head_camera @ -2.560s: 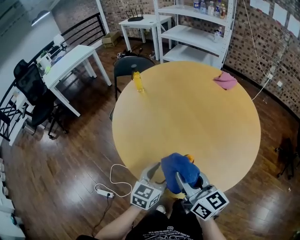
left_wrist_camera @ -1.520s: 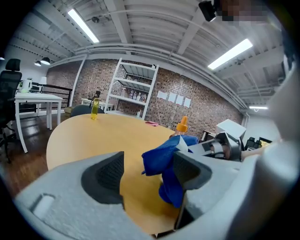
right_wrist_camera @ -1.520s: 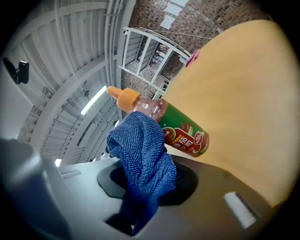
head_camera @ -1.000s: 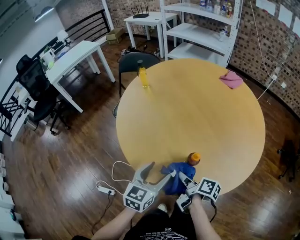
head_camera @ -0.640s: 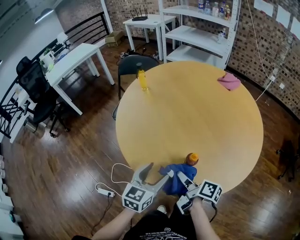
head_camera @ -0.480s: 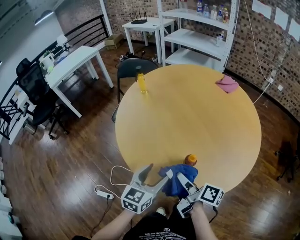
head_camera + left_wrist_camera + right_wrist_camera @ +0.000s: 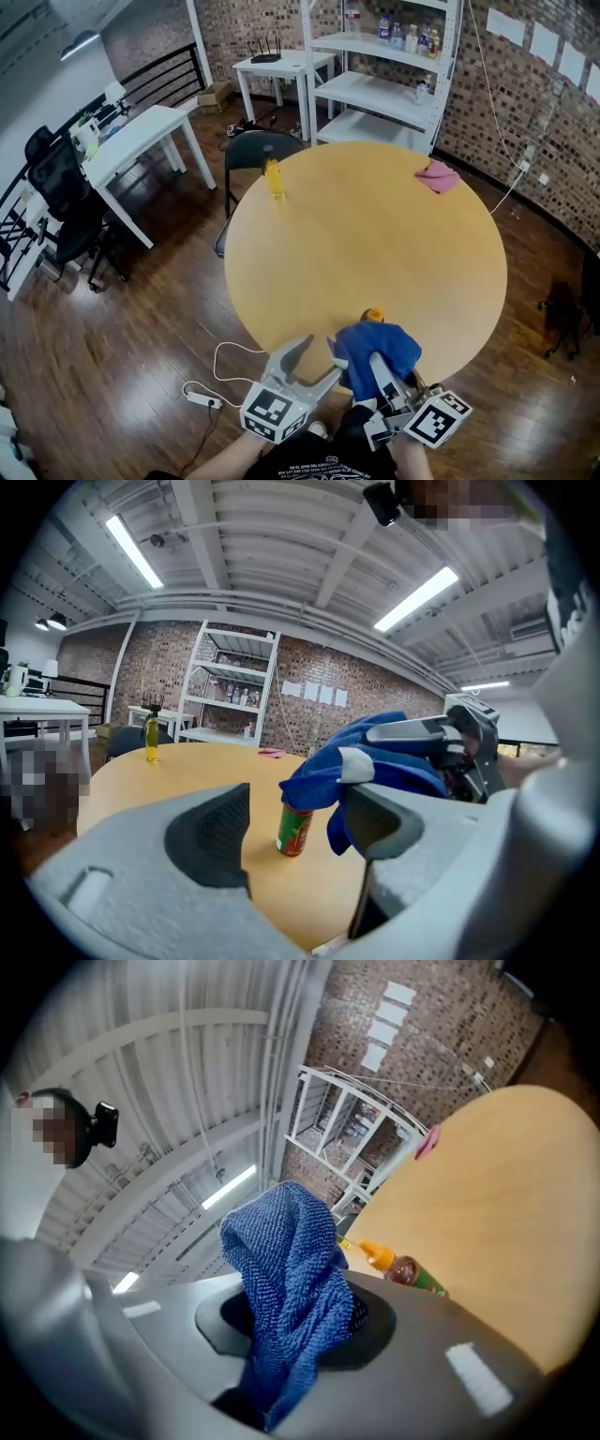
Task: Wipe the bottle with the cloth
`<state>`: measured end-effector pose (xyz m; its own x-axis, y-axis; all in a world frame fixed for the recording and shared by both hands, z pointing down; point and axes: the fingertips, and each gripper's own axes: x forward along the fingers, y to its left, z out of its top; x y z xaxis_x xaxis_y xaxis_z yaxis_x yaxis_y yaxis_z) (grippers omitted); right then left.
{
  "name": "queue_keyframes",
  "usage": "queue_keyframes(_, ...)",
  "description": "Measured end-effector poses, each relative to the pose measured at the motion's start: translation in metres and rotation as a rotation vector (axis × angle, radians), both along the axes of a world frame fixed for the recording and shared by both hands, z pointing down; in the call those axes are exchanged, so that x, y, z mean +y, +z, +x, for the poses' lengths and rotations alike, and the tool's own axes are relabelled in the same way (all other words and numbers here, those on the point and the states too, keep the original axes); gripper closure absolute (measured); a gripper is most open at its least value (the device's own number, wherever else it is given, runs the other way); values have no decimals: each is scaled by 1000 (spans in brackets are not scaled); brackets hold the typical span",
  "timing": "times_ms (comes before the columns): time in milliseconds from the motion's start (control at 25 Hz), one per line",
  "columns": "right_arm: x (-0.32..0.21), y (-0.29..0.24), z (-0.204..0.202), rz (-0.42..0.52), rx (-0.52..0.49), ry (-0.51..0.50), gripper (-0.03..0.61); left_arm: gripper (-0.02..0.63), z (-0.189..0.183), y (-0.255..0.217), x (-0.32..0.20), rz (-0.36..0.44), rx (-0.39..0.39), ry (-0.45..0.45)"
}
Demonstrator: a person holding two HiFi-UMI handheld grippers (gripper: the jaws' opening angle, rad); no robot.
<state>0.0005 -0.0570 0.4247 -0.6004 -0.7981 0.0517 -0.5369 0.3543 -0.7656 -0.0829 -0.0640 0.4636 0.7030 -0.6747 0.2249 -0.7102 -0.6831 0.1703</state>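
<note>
round table (image 7: 375, 225) takes up most of the head view, w/ the work right at its near edge so i can reach w/o leaning. my left gripper (image 7: 315, 362) hangs just off that edge, jaws spread wide and empty. in its own view the bottle (image 7: 295, 829) shows thru the gap but well beyond the pads, so it's not gripped. i'd guess it's parked there ready to steady the bottle if the wiping tips it. my right gripper (image 7: 393, 371) is clamped tight on the blue cloth (image 7: 286, 1269), a bunched fold pinched between the pads w/ the rest spilling up and out, which leaves loose fabric free to rub with. the bottle stands upright on the table near the edge, green label and orange cap (image 7: 373, 315), w/ the cloth draped against its near side and hiding most of it from above. vs half a sec ago: the cloth sat lower and more to the left of the bottle, now it's come up and across so only the cap shows. the bottle hasn't budged and the left gripper is abt where it was, still open.
</note>
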Motion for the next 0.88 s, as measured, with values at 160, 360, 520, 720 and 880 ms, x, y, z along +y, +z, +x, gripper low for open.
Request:
queue_keyframes(160, 17, -19, 7, 84, 101, 52, 471, 288, 8, -12, 15, 20, 14, 44)
queue_keyframes(360, 35, -34, 14, 140, 185, 110, 470, 392, 18, -25, 33, 70, 13, 80)
queue_keyframes(520, 48, -42, 17, 169, 223, 156, 470, 429, 23, -29, 45, 76, 25, 106)
queue_keyframes(720, 65, -46, 20, 184, 278, 203, 469, 468, 26, -32, 60, 77, 50, 120)
queue_keyframes(880, 75, -45, 22, 179, 341, 231, 471, 518, 27, -32, 73, 66, 42, 130)
